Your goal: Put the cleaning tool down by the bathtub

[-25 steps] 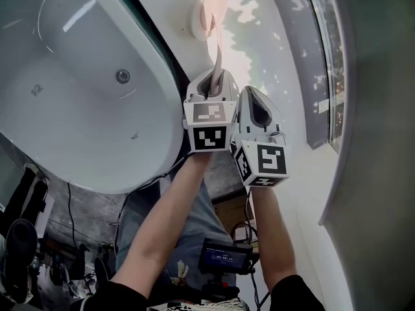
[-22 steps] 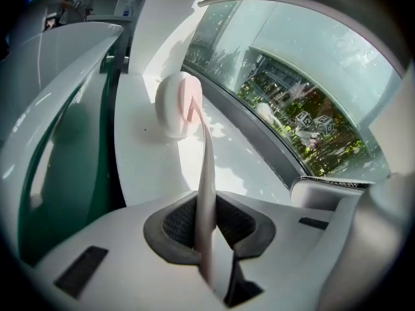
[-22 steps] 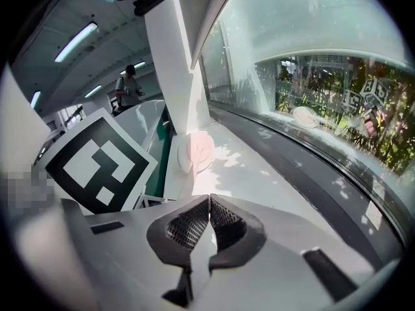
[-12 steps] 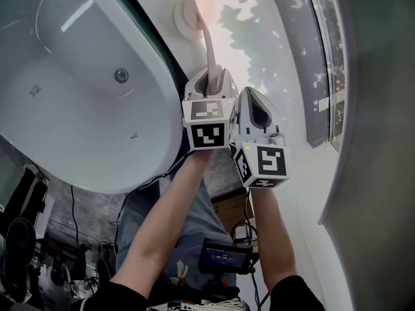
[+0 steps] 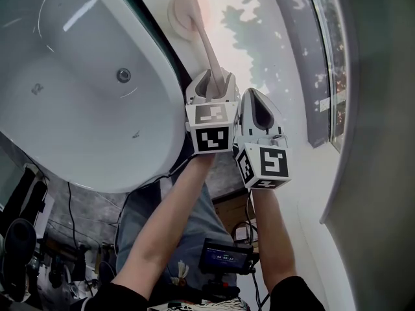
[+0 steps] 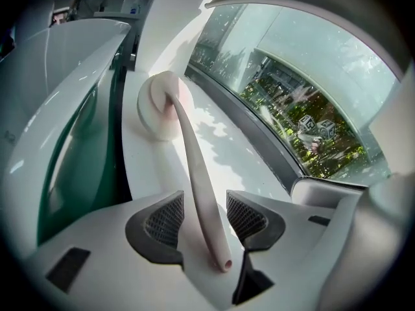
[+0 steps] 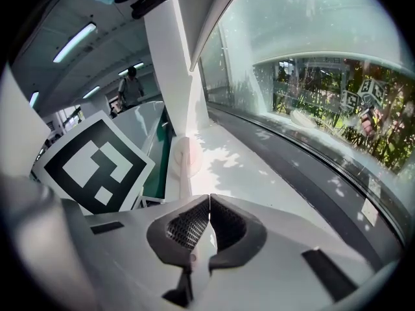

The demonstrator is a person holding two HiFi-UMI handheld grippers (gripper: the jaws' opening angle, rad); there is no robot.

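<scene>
By the bathtub (image 5: pixel 84 109), brush head (image 5: pixel 185 15) swung leftward, left claw (image 6: pixel 206 216) just opened round handle (image 6: pixel 194 167), right claw (image 7: pixel 209 222) together.

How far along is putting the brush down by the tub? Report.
Done: the pale pink long-handled round-headed brush rests its head on the white ledge beside the white bathtub. In hand: the left gripper has just been opening its jaws, the handle loose between them; the right gripper is shut, empty. Left: draw the left gripper away.

Sun-dappled white ledge (image 5: pixel 279 63), curved window (image 5: pixel 326 50)
</scene>
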